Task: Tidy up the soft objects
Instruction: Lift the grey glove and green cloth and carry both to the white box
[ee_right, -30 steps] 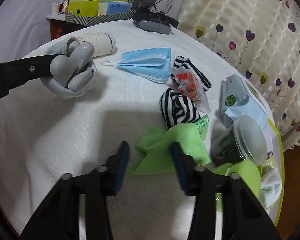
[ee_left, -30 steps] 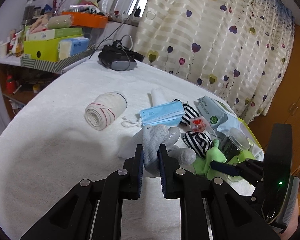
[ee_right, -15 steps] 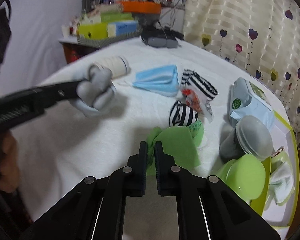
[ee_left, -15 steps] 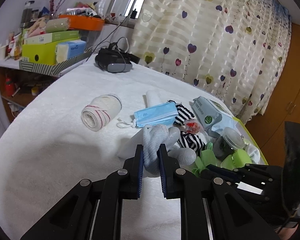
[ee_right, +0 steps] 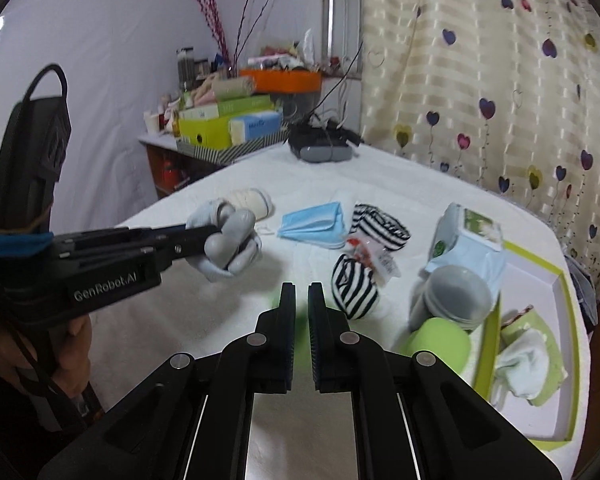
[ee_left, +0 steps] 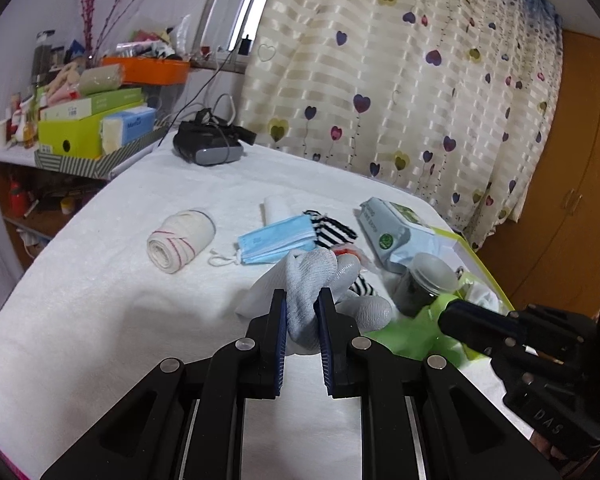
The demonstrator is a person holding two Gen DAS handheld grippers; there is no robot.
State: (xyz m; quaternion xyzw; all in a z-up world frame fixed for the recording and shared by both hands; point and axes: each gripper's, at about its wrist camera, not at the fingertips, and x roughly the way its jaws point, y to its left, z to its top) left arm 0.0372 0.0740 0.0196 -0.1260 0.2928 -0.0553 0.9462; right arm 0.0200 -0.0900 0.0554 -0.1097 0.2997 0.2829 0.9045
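your bed point(ee_left: 100, 300) has a white fuzzy cover and lots of stuff sits on its right half. near the middle lies a rolled cream bandage point(ee_left: 180, 240), and beside it a blue face mask point(ee_left: 276, 240). a striped sock point(ee_right: 380, 226) lies just past the mask, and another striped sock ball point(ee_right: 354, 288) sits closer to you, with a small red and white packet point(ee_right: 370, 254) between them. a pack of wipes point(ee_right: 466, 240) leans by the right edge, touching a grey-lidded jar point(ee_right: 454, 298) and a green cup point(ee_right: 440, 344). a black headset point(ee_left: 208, 148) rests at the far edge by the heart curtain point(ee_left: 420, 80).

your left gripper point(ee_left: 302, 308) has its blue pads squeezed on a grey glove point(ee_left: 314, 280). the glove is bunched up, with round puffy fingers sticking out, and hangs above the cover near the middle of the bed.

your right gripper point(ee_right: 298, 300) is pressed shut, with a thin bit of green cloth point(ee_left: 412, 330) pinched between the fingers. in the left view the cloth hangs from it, bright and crumpled, near the right edge.

a green-rimmed box point(ee_right: 536, 360) sits at the right corner with a white and green cloth point(ee_right: 524, 364) inside; the rest of it is bare. the left half of the bed is bare too. a shelf with boxes point(ee_left: 84, 132) stands past the far left corner.
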